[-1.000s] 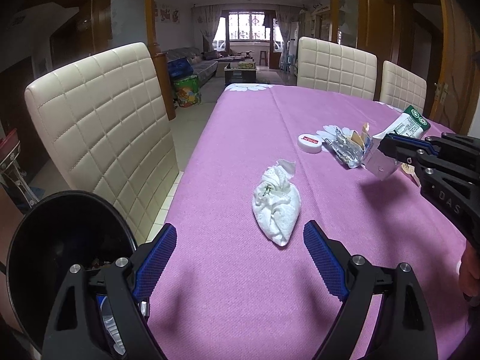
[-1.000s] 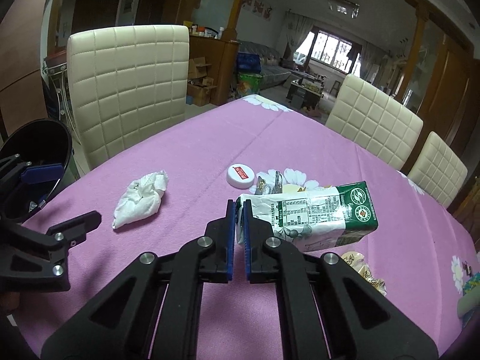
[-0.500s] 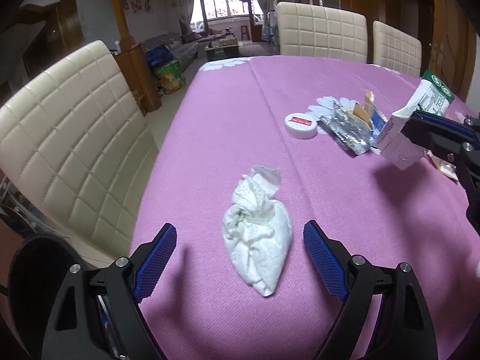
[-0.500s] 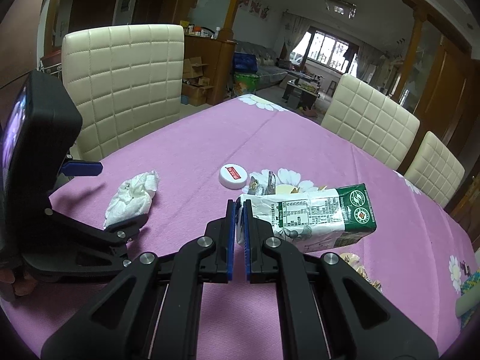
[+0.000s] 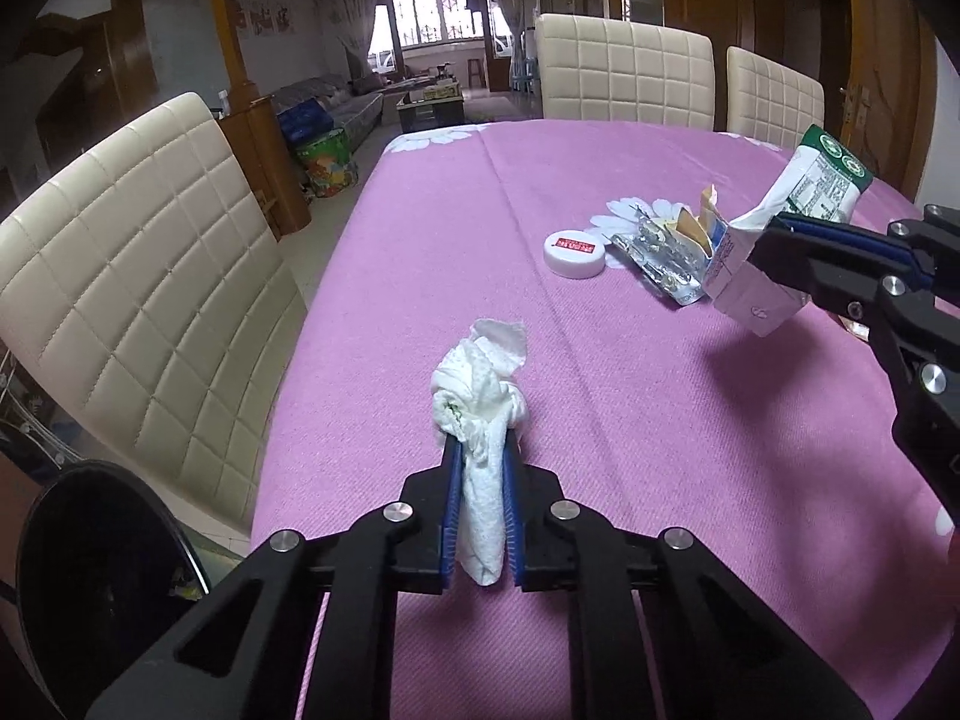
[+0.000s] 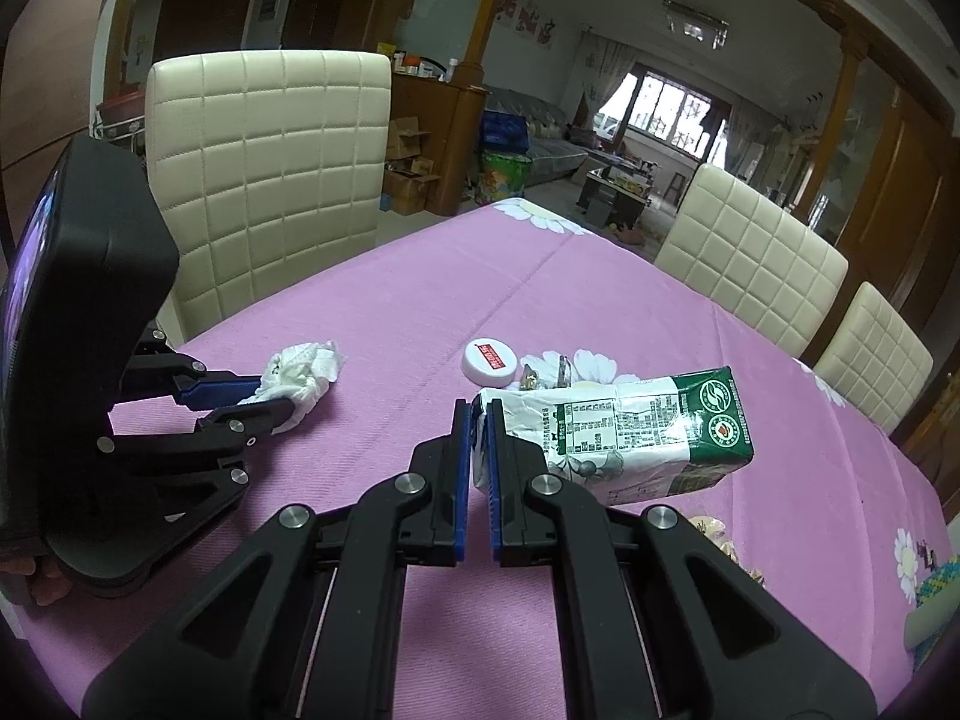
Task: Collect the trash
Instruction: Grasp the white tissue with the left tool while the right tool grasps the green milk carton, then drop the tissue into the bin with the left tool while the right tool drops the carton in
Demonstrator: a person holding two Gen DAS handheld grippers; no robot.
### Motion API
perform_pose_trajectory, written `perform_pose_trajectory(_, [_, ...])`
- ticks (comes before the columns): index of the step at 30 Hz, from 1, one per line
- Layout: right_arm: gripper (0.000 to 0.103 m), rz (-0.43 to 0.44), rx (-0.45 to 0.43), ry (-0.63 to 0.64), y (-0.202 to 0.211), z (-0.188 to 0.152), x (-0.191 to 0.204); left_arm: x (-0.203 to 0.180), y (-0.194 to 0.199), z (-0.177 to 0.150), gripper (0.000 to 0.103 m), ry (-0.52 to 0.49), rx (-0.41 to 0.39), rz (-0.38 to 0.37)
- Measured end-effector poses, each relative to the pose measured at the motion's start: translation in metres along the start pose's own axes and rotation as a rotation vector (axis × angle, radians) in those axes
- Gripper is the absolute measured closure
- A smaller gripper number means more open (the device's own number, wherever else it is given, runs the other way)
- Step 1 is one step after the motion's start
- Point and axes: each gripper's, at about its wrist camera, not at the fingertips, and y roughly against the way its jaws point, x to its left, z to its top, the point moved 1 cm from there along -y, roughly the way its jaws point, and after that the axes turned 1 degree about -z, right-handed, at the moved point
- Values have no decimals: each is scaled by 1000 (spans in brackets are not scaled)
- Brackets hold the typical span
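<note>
My left gripper (image 5: 480,450) is shut on a crumpled white tissue (image 5: 480,396) lying on the purple tablecloth; it also shows in the right wrist view (image 6: 300,369) with the left gripper (image 6: 264,399) around it. My right gripper (image 6: 478,414) is shut on the end of a green-and-white milk carton (image 6: 630,426) and holds it above the table; the carton shows at the right of the left wrist view (image 5: 780,240). A white bottle cap (image 5: 573,253) and a crumpled silver wrapper (image 5: 660,261) lie on the cloth.
A black trash bin (image 5: 102,564) stands on the floor beside the table's left edge. Cream padded chairs (image 5: 138,300) surround the table. More wrappers (image 6: 714,534) lie at the right near the table edge.
My left gripper moved forward over the tissue and shut on it. The right gripper kept its hold on the carton, almost still.
</note>
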Motion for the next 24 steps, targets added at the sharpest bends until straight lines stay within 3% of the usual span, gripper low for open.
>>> perform_pose_trajectory(17, [97, 105, -56, 28, 29, 12, 23, 44, 61, -21, 92, 79, -115, 56])
perform_pose_trajectory(24, [97, 152, -73, 79, 36, 20, 52, 65, 79, -37, 92, 116, -135, 83])
